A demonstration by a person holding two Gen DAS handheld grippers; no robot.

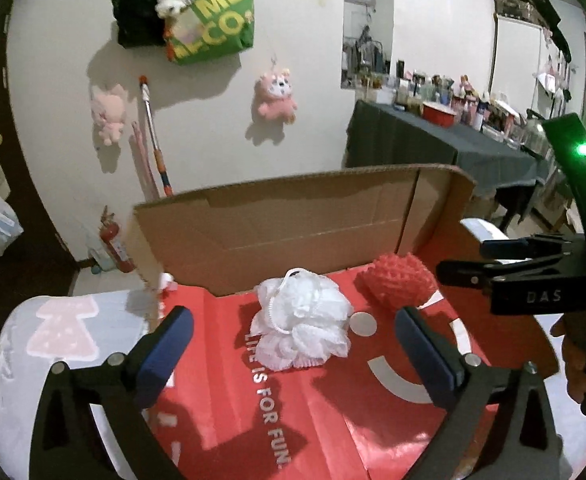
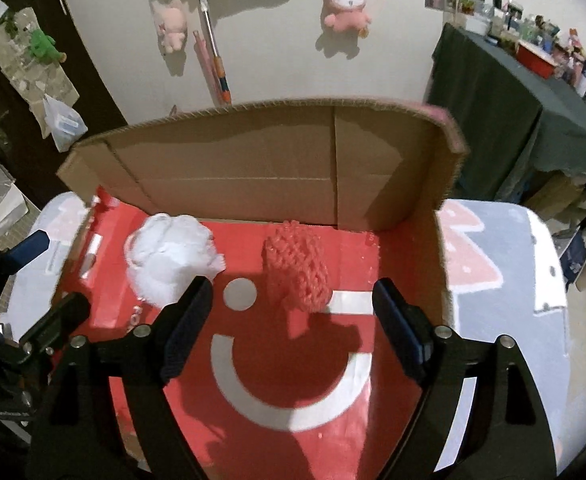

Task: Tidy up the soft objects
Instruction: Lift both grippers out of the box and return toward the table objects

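Note:
A white mesh bath puff [image 1: 303, 318] [image 2: 171, 258] lies on the red floor of an open cardboard box [image 1: 293, 216] [image 2: 253, 168]. To its right on the same floor rests a red knobbly mesh ball [image 1: 397, 282] [image 2: 297, 270]. My left gripper [image 1: 293, 344] hangs above and just short of the white puff, jaws wide and empty. Over the red ball, my right gripper [image 2: 293, 320] is open too, pads clear of it; it also enters the left wrist view at the right [image 1: 493, 260].
The box sits on a pale blanket with pink shapes [image 1: 65, 332] [image 2: 501, 264]. Its brown back flap stands upright behind both objects. A dark-clothed table [image 1: 433, 144] crowded with small items stands at the right. Plush toys [image 1: 275, 96] hang on the wall.

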